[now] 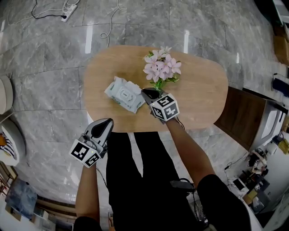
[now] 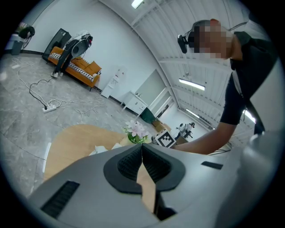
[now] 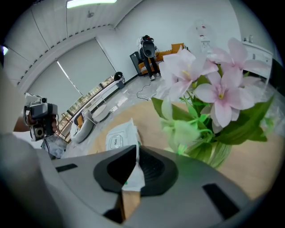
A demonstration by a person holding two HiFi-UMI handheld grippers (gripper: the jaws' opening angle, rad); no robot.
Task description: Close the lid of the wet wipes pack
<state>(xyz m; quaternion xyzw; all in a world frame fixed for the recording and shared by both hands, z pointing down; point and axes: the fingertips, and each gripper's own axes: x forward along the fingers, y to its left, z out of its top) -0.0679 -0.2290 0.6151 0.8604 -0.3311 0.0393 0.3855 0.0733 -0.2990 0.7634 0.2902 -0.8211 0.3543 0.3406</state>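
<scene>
The white wet wipes pack lies on the oval wooden table, left of centre, its lid flat on top. My right gripper hovers at the pack's right end with its jaws shut and nothing held. In the right gripper view the pack shows just beyond the closed tips of the right gripper. My left gripper hangs shut past the table's near edge, over the floor. In the left gripper view a bit of the pack peeks above the left gripper.
A glass vase of pink flowers stands right behind my right gripper, close by in the right gripper view as flowers. A power strip with cables lies on the marble floor. White seats sit at the left, a wooden cabinet at the right.
</scene>
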